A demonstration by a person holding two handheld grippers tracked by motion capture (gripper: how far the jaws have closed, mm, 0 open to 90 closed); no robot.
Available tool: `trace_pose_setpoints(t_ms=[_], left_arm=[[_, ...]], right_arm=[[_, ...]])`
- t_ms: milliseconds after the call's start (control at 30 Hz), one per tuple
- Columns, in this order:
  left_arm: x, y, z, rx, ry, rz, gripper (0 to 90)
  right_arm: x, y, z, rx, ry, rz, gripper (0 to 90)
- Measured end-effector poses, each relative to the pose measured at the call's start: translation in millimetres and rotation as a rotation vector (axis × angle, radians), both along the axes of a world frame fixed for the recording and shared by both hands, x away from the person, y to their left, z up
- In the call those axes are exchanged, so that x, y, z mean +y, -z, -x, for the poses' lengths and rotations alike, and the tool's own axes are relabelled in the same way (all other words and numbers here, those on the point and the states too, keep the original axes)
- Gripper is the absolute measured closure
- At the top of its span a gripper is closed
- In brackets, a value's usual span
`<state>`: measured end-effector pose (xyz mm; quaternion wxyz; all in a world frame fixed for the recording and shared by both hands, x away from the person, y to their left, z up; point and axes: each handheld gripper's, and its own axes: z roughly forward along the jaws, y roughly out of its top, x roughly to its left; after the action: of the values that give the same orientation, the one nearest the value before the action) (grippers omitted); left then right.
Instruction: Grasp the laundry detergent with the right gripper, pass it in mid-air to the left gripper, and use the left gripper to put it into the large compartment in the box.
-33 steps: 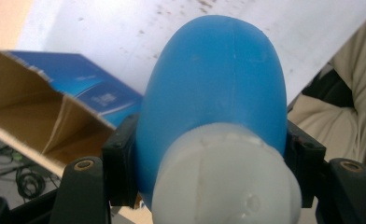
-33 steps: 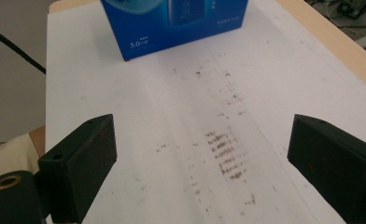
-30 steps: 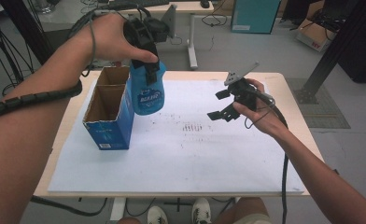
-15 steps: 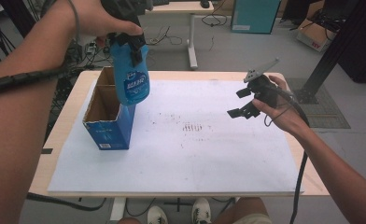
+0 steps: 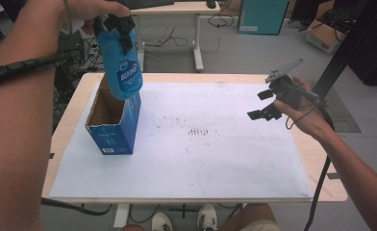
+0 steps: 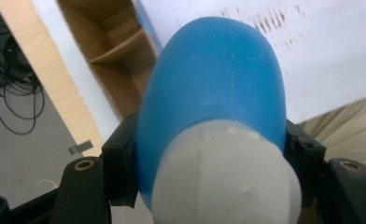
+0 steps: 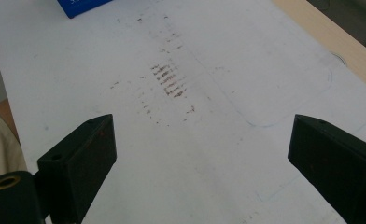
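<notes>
We cannot read the blurred label on the blue bottle (image 5: 124, 67); the bottle hides part of the box (image 5: 110, 126) opening behind it.

stained white sheet (image 5: 215, 144) on table (image 5: 321, 159)

The table (image 5: 71, 139) has a light wooden top, and a white sheet (image 5: 225, 159) covers most of it, leaving bare wood along the left, right and far edges. The sheet carries a patch of dark smudges (image 5: 201, 131) near its middle. An open blue box (image 5: 112, 132) stands upright on the sheet's left part, close to the left edge; its inside is plain brown card.
</notes>
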<state>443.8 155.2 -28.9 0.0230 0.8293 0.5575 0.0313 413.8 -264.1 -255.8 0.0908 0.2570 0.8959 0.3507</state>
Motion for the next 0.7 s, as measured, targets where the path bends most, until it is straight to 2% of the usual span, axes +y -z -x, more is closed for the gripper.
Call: trace_pose_setpoints(t_ms=[167,300,500,700], left_arm=[[11.5,-10.0,-3.1,-0.012,-0.097,0.006,36.6],[22.0,-16.6,-3.7,-0.033,-0.145,0.023,36.6],[37.0,-24.9,-3.6,-0.063,-0.237,0.014,36.6],[50.9,-29.7,-1.4,-0.091,-0.304,0.023,36.6]], right_arm=[[-6.2,-2.1,0.0,-0.001,0.013,0.012,7.8],[-8.4,-2.6,0.7,0.005,0.023,0.012,7.8],[-12.2,-2.9,1.1,0.000,0.028,0.025,7.8],[-15.5,-4.1,1.6,-0.006,0.032,0.026,7.7]])
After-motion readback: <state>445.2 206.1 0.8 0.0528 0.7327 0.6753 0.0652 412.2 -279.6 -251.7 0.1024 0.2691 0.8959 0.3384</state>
